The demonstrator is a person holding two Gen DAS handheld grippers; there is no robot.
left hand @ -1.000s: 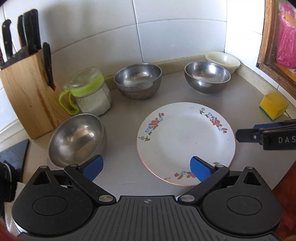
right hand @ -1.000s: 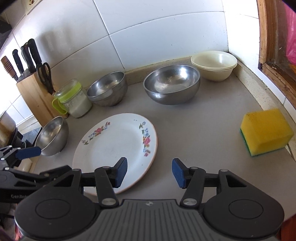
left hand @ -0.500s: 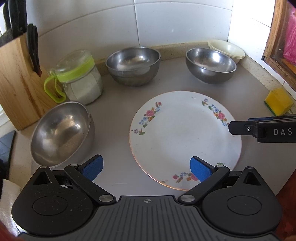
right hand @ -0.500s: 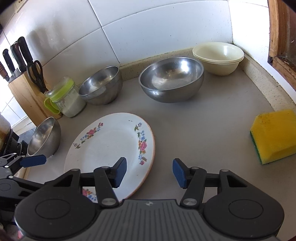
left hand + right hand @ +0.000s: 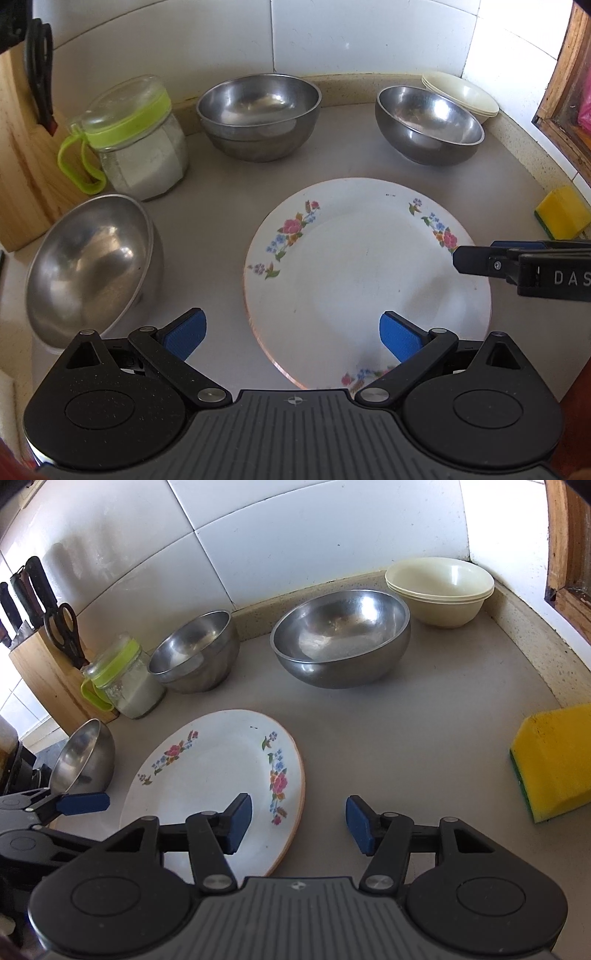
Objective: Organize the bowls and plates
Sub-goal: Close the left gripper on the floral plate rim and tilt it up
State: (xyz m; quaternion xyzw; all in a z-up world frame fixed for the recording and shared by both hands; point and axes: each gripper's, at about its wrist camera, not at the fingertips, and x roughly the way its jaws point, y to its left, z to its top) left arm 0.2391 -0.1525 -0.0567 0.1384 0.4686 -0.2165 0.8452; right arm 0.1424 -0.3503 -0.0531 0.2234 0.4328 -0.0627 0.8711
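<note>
A white floral plate (image 5: 365,273) (image 5: 214,775) lies flat on the grey counter. My left gripper (image 5: 291,338) is open and empty over the plate's near left rim. My right gripper (image 5: 298,821) is open and empty, straddling the plate's right rim; it shows at the right of the left wrist view (image 5: 517,264). A steel bowl (image 5: 88,266) (image 5: 81,757) sits left of the plate. Stacked steel bowls (image 5: 258,114) (image 5: 195,650) and a single steel bowl (image 5: 428,123) (image 5: 341,642) stand at the back. Cream bowls (image 5: 461,94) (image 5: 439,589) are stacked in the corner.
A glass jar with a green lid (image 5: 136,136) (image 5: 122,681) and a wooden knife block (image 5: 22,147) (image 5: 48,672) stand at the left. A yellow sponge (image 5: 563,212) (image 5: 554,764) lies at the right by the wooden window frame (image 5: 569,96). Tiled wall runs behind.
Both grippers have moved forward and closer to the plate, which looks larger. Both stay open. No dish has moved.
</note>
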